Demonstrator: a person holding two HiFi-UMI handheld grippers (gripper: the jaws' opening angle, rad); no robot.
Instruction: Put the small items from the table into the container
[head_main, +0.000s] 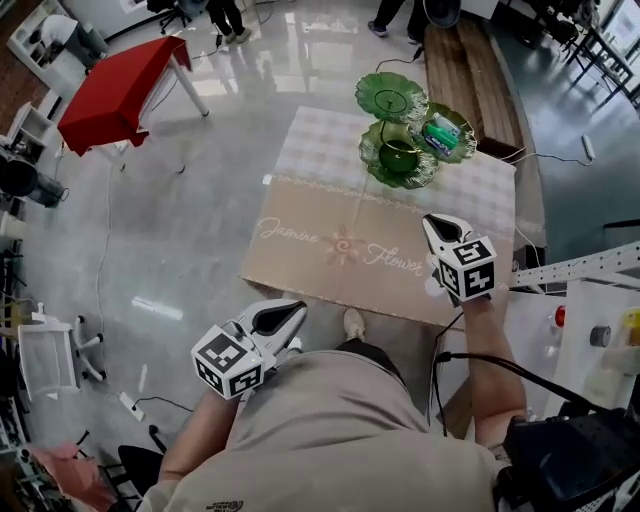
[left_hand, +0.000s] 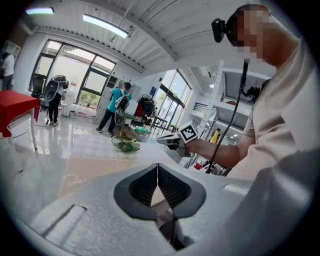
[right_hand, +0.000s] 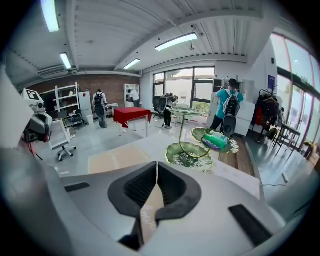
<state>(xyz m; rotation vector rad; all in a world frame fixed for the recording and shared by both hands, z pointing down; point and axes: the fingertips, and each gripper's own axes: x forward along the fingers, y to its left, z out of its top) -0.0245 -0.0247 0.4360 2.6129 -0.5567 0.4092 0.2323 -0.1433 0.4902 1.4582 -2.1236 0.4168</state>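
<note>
The square table (head_main: 330, 205) wore a cloth, beige with pale script on the near half and light checks on the far half. At its far right corner stood the green leaf-shaped glass stand with three dishes (head_main: 400, 150). In the dish closest to the right edge lay the small green and white packets (head_main: 442, 135).

The right gripper (head_main: 436, 225) hung over the table's near right corner and pointed towards the stand. Its jaws were closed with the tips together, and nothing was between them. In the right gripper view the stand (right_hand: 190, 156) and the packets (right_hand: 216, 141) were ahead of the closed tips (right_hand: 157, 166), a little to their right and well apart from them.

The left gripper (head_main: 292, 314) was beyond the near edge of the table, close to the person's body. Its jaws were also pressed together and empty (left_hand: 158, 169). In the left gripper view the stand (left_hand: 126, 144) was far ahead and slightly left of the tips, with the right gripper (left_hand: 167, 141) over the table to its right
</note>
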